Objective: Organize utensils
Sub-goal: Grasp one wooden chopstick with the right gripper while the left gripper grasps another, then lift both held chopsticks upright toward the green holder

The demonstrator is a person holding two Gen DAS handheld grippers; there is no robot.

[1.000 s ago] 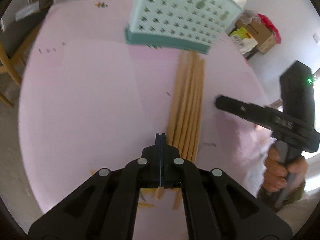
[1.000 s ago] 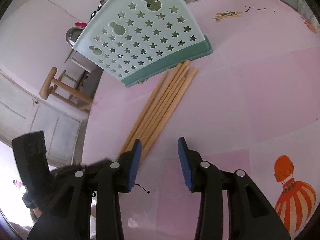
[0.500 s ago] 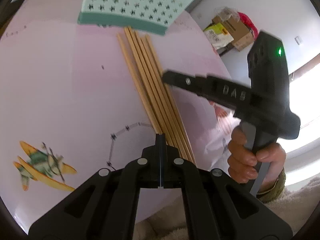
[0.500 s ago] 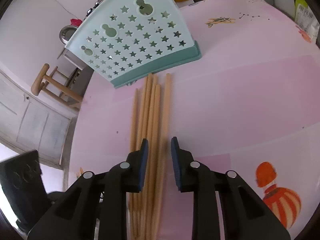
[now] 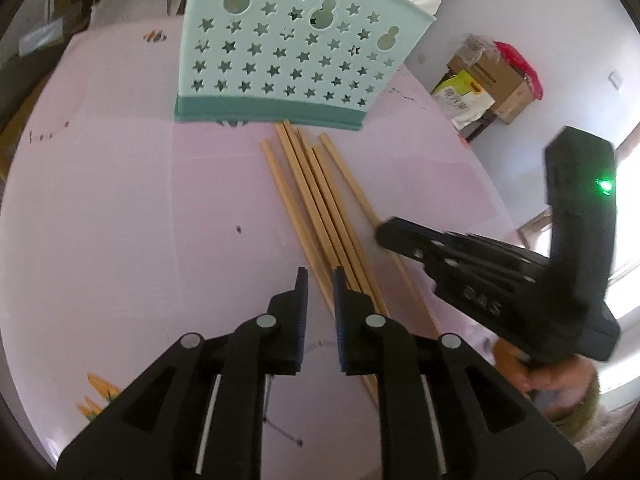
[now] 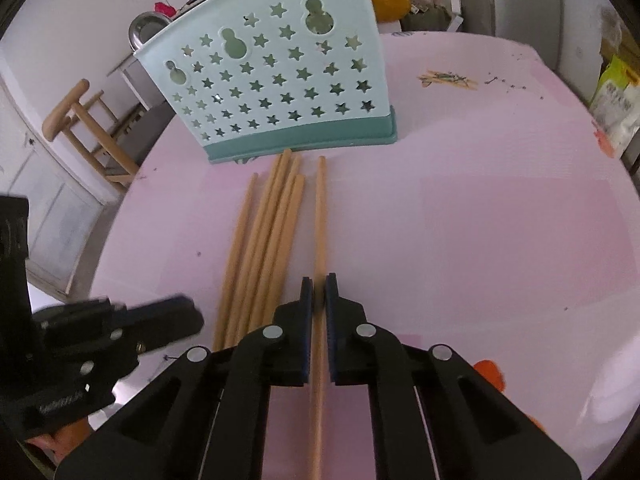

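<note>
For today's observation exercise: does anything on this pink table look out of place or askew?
Yes. The wooden chopsticks lie loose on the table in front of the mint utensil holder, not in it. One chopstick sits apart from the bundle, between the right gripper's jaws.

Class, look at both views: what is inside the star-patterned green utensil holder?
Nothing shows through the utensil holder cut-outs; its top opening faces away, so the inside is mostly hidden. The chopsticks all lie on the table.
</note>
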